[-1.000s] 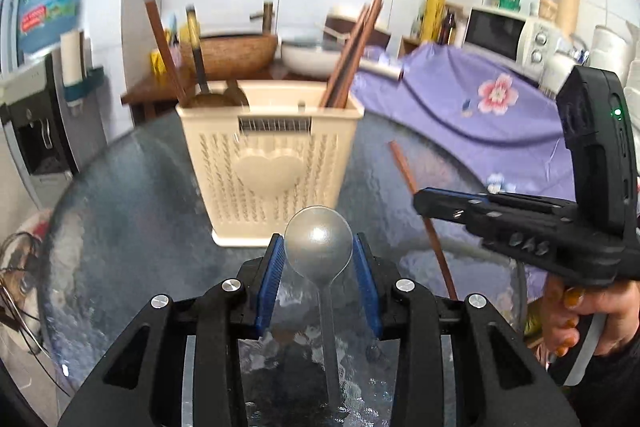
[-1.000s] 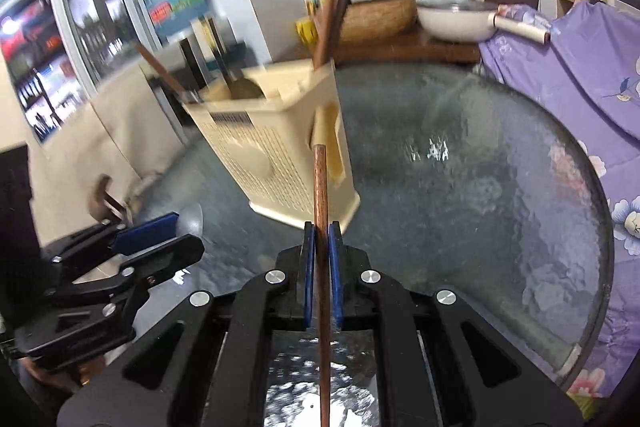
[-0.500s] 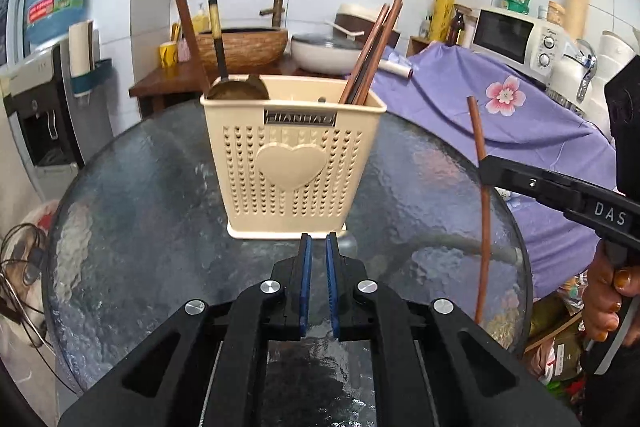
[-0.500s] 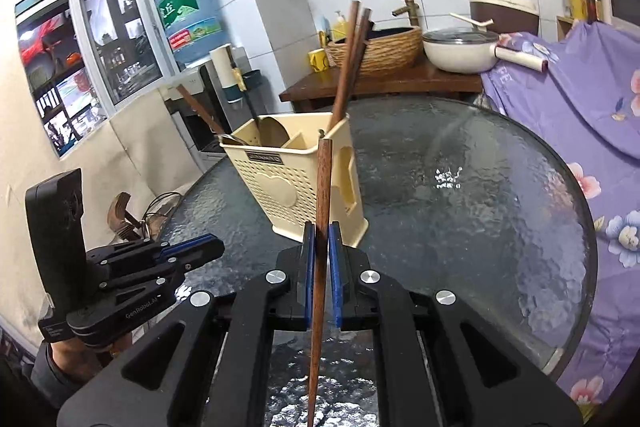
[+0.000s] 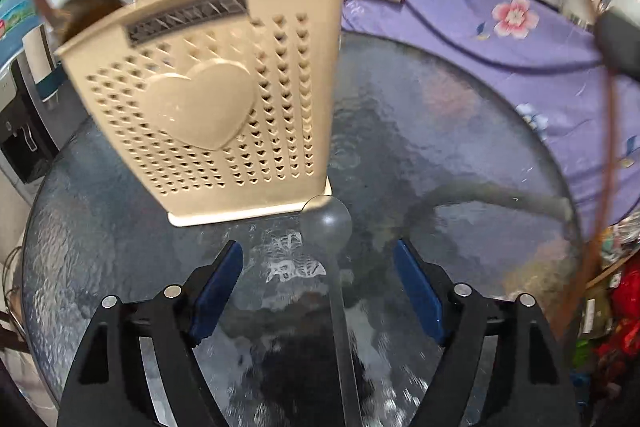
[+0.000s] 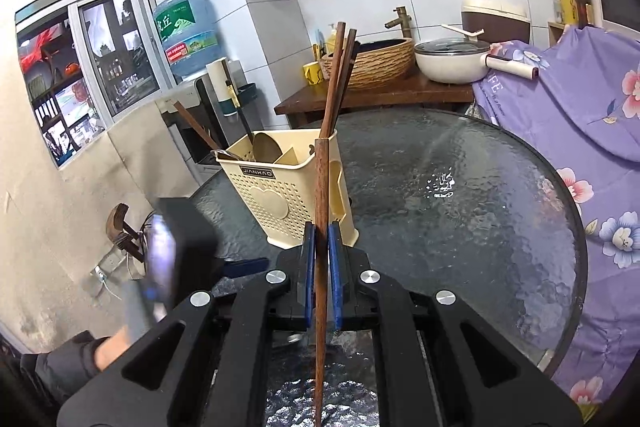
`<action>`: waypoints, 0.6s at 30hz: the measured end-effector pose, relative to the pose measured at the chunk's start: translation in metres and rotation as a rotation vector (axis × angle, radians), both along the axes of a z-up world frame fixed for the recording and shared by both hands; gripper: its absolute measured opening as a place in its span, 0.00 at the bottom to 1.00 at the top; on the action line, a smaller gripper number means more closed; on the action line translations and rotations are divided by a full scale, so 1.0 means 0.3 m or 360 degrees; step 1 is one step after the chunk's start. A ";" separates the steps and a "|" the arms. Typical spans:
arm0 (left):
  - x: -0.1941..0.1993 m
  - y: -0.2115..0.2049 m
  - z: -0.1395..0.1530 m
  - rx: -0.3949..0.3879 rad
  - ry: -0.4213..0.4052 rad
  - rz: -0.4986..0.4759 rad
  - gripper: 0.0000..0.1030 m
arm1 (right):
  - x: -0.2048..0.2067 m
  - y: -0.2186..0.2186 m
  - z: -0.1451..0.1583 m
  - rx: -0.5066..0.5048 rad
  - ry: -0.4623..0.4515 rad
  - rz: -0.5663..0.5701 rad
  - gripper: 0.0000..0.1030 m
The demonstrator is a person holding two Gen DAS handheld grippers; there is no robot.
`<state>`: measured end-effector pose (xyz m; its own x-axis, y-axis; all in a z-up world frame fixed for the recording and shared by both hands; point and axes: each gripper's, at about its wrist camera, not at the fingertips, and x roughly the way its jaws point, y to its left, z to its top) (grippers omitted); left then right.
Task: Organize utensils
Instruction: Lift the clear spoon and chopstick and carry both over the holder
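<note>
- Left gripper point(image 5: 318, 281): jaws spread wide, nothing clamped. Grey spoon point(image 5: 327, 223) lies on the glass table point(image 5: 440, 147) between them, bowl just beside the base of the beige utensil caddy point(image 5: 216, 107).
- Right gripper point(image 6: 321, 259): blue pads pinched on a wooden chopstick point(image 6: 321, 187), near-upright, in front of the caddy's right end.

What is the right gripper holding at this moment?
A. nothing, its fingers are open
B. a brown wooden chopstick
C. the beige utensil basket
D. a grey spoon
B: in the right wrist view the right gripper has its blue pads pressed on both sides of a brown wooden chopstick, while the grey spoon lies on the table between the open fingers of the left gripper.
</note>
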<state>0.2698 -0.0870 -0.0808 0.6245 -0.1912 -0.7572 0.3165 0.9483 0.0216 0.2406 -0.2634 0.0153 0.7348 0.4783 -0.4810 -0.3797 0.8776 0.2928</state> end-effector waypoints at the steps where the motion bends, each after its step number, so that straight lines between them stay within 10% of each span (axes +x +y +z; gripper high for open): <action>1: 0.010 -0.007 -0.010 0.0001 0.0012 -0.0001 0.72 | -0.006 -0.003 0.001 0.0002 -0.0003 -0.0005 0.07; 18: 0.111 -0.085 -0.064 0.0025 0.0075 0.0057 0.34 | -0.044 -0.035 0.020 0.0028 -0.0034 -0.0021 0.07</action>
<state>0.3032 -0.1126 -0.1001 0.5941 -0.1571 -0.7889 0.2836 0.9587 0.0227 0.2274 -0.2739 0.0215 0.7511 0.4768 -0.4567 -0.3746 0.8774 0.2999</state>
